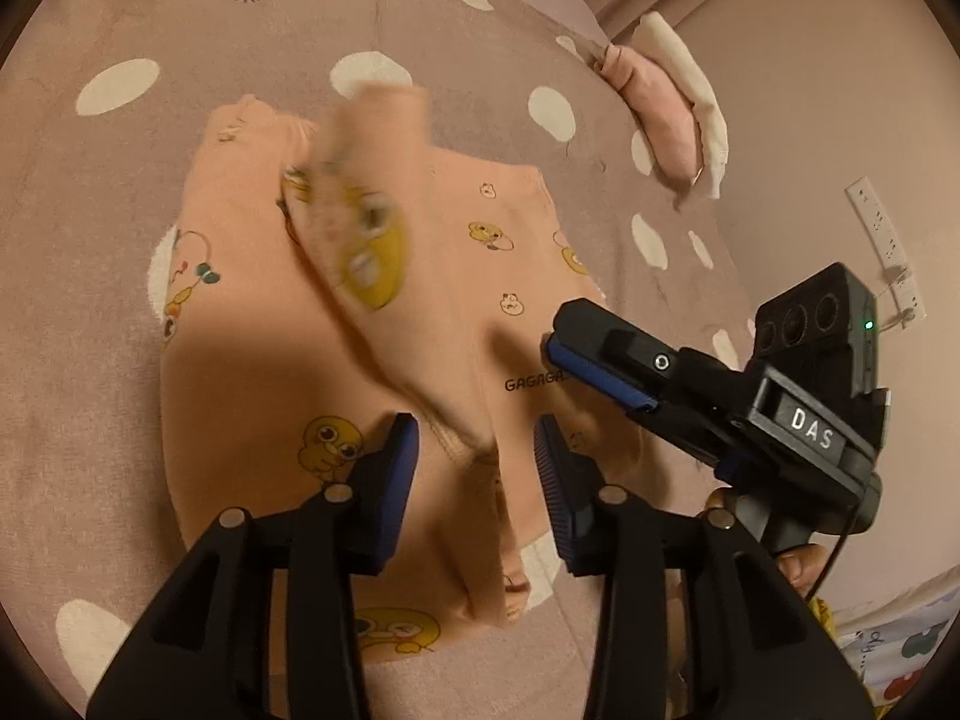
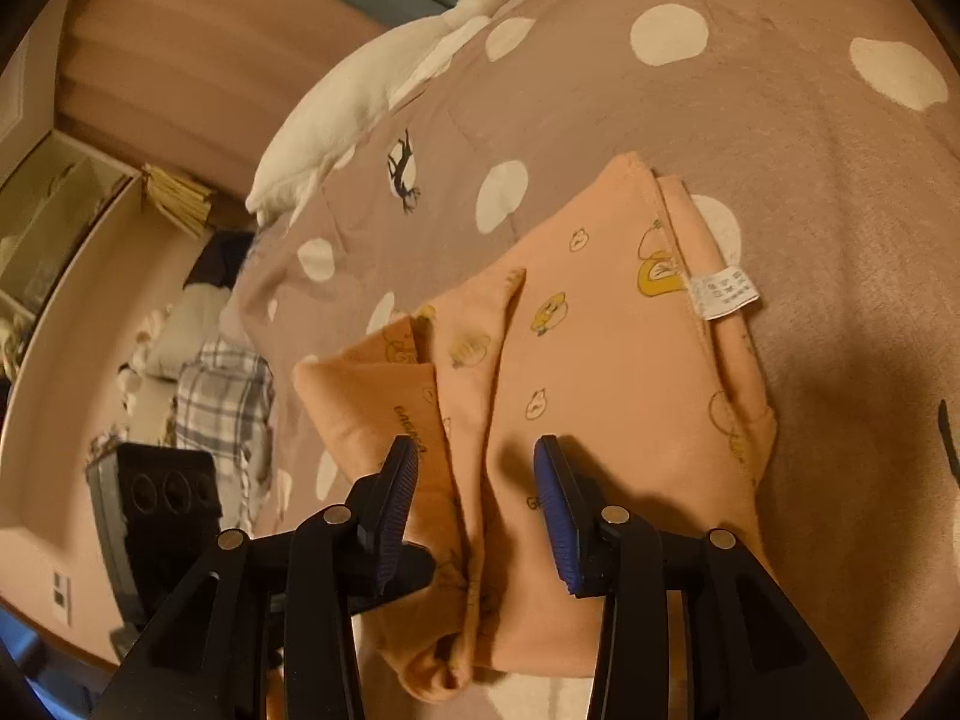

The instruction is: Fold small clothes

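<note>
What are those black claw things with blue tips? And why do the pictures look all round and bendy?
Each claw is a hand-held gripper with a small camera on it; the rounded lens bends the picture. One picture looks along the left gripper, the other along the right gripper. The right one also shows from the side in the left picture. Below lies an orange garment with yellow duck prints, partly folded, on a pink spotted blanket. A white plush goose lies farther back. Both grippers are open, holding nothing.

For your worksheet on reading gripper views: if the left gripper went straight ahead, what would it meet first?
Probably the peach garment lying on the spotted blanket: the left gripper points down at its raised fold, jaws open and empty. Depth is uncertain.
</note>
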Motion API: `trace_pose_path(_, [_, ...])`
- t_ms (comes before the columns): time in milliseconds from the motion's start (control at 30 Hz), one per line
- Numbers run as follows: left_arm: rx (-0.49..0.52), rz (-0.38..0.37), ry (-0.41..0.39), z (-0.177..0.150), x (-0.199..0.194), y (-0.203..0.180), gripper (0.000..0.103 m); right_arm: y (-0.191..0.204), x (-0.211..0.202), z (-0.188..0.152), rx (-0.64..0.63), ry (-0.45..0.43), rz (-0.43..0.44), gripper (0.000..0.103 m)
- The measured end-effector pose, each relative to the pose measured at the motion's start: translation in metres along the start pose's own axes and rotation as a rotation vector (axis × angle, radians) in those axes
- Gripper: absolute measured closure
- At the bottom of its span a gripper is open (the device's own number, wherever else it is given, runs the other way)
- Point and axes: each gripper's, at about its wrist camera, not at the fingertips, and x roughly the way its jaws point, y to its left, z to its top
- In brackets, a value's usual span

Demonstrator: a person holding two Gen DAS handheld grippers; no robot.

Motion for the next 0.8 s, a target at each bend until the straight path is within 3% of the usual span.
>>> trace_pose_path(100, [-0.028, -0.007, -0.035, -0.006, -0.017, 0.012, 0.064, 0.003, 0.004, 0.000, -0.012, 0.023, 0.000, 0.053])
trace_pose_path(433, [-0.162, 0.068, -0.099, -0.049, -0.068, 0.077, 0.059, 0.021, 0.046, 0.000, -0.111, 0.132, -0.090, 0.051])
trace_pose_path(600, [-0.206, 0.062, -0.094, -0.059, -0.073, 0.091, 0.059, 0.030, 0.056, 0.004, -0.127, 0.105, -0.099, 0.051])
trace_pose_path(667, [-0.211, 0.051, -0.095, -0.061, -0.075, 0.093, 0.059, 0.034, 0.059, 0.003, -0.141, 0.103, -0.084, 0.054])
trace_pose_path(800, [-0.209, 0.039, -0.095, -0.062, -0.076, 0.093, 0.059, 0.036, 0.074, 0.002, -0.195, 0.127, -0.162, 0.065])
